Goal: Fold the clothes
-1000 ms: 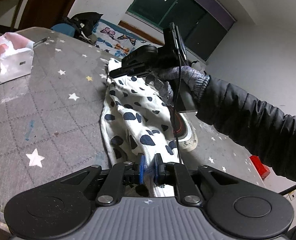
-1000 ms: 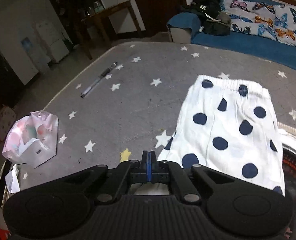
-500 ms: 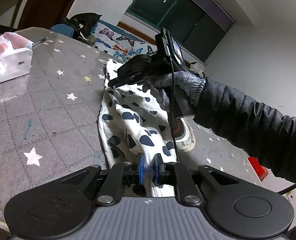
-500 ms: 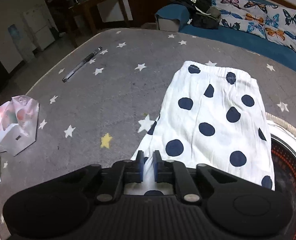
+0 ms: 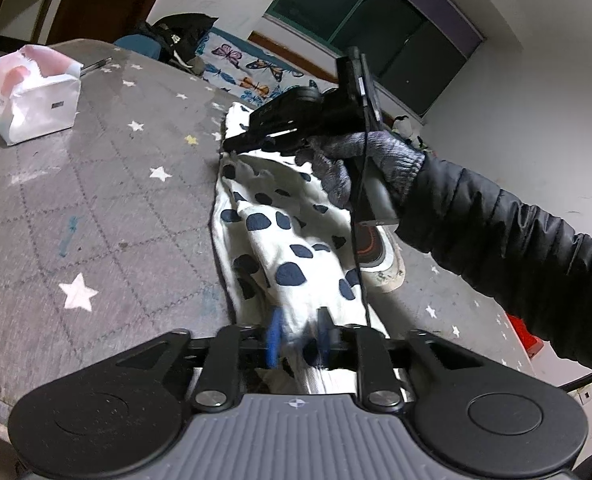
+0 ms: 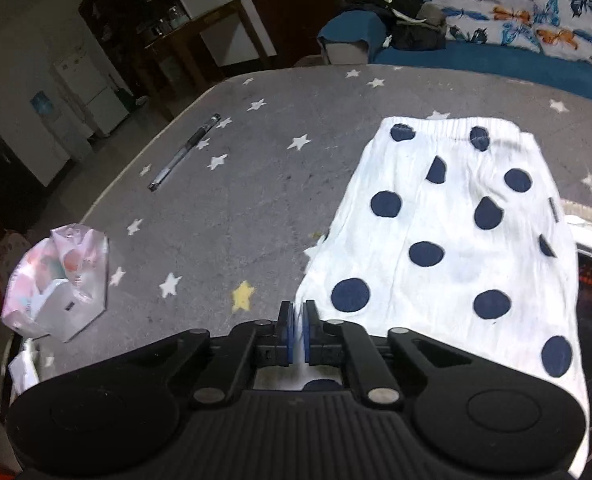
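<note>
Parting since 0.5 s ago, the left gripper (image 5: 297, 336) now stands open around the polka-dot shorts (image 6: 447, 240); the right gripper (image 6: 296, 334) has narrowed onto their hem. The shorts lie along the table's (image 6: 256, 184) right edge, so release is underway.

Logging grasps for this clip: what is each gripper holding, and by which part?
Both hold the polka-dot shorts. The right gripper pinches a near hem corner; the left gripper, jaws wider and blurred, has cloth at the other near end between them.

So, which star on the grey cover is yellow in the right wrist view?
The star just left of the right gripper, beside the dotted shorts. All the other stars are white.
</note>
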`<state>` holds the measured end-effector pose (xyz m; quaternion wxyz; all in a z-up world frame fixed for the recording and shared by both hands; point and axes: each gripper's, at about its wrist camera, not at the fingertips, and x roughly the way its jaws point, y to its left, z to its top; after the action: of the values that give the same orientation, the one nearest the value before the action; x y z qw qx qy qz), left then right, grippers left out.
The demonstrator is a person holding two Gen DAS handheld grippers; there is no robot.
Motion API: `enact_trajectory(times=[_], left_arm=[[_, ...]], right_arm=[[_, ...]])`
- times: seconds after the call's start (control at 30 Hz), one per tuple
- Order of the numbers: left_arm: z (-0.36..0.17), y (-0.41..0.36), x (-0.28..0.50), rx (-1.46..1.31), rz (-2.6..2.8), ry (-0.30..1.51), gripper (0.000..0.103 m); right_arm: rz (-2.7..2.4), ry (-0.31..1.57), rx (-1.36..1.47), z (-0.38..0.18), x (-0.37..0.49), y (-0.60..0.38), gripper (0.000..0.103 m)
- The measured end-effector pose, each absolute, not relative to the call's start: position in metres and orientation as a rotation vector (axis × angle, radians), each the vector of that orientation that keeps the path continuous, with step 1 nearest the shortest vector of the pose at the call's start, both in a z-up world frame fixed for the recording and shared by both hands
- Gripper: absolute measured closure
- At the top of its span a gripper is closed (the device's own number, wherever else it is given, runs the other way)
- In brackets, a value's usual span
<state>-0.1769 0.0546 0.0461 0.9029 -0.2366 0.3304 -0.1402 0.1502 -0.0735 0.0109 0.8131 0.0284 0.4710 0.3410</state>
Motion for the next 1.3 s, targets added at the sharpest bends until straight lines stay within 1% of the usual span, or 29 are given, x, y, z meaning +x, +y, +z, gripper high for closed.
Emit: enact_trajectory(times=[0.13,0.17,0.2,0.3,0.7,0.83,0.9,0.97,1.13,1.3], left_arm=[[0.049,0.056,-0.179,-0.475,-0.286,0.675,0.062],[0.05,0.057,-0.181,-0.474,-0.288,0.669,0.059],[0.051,0.058,-0.182,-0.47,-0.292,0.665,0.058],[0.053,0.059,-0.184,-0.462,-0.301,0.659,0.057],[0.049,0.054,-0.183,-0.482,-0.324,0.686,0.057],[0.047,0.052,-0.181,-0.491,-0.328,0.703,0.057],[0.047,0.052,-0.18,-0.493,-0.329,0.703,0.057],[0.05,0.053,-0.18,-0.491,-0.328,0.689,0.057],[0.057,0.055,-0.177,-0.486,-0.324,0.652,0.057],[0.065,0.057,-0.175,-0.481,-0.32,0.615,0.059]], right_arm=[[0.749,1.005,0.072,0.021,0.146,-0.082,0.095],[0.754,1.004,0.069,0.024,0.144,-0.084,0.095],[0.76,1.003,0.066,0.027,0.143,-0.086,0.095],[0.757,1.006,0.03,0.032,0.134,-0.097,0.095],[0.88,1.052,-0.157,0.021,0.064,-0.096,0.094],[0.943,1.026,-0.193,0.031,0.055,-0.085,0.088],[0.948,0.992,-0.207,0.045,0.056,-0.085,0.078],[0.95,0.957,-0.223,0.061,0.057,-0.088,0.074],[0.941,0.902,-0.302,0.091,0.053,-0.104,0.071],[0.948,0.913,-0.386,0.094,0.034,-0.121,0.066]])
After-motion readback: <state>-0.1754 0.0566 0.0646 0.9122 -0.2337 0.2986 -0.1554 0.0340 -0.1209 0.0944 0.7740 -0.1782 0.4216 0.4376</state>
